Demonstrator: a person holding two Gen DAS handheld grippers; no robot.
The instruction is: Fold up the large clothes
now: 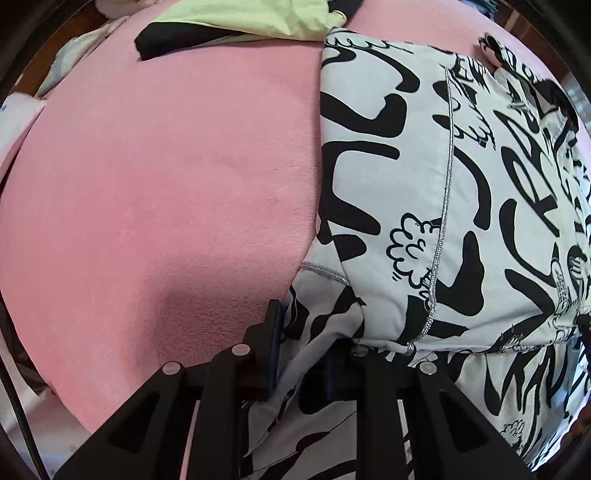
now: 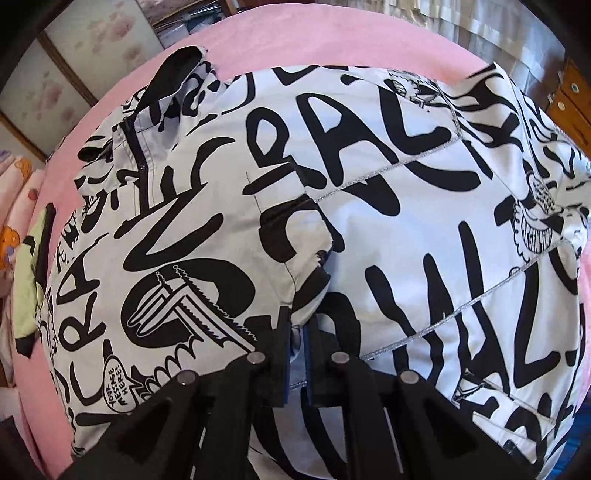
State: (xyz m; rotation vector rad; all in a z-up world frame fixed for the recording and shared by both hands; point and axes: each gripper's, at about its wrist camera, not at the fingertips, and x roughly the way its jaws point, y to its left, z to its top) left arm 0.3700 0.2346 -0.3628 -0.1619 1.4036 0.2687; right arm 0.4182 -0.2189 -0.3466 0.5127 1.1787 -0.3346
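Your left gripper (image 1: pixel 304 350) and right gripper (image 2: pixel 297 325) both pinch the printed jacket (image 1: pixel 424 206) edge (bare pink blanket (image 1: pixel 166 166) lies leftward).

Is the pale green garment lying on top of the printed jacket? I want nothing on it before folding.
No, the pale green garment lies on the pink cover beside the printed jacket, not on it.

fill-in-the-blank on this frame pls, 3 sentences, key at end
1. The jacket is white with a ____ graffiti print.
2. It lies on a ____ blanket.
3. Both the left gripper and the right gripper have their fingers closed on the ____.

Missing words: black; pink; jacket
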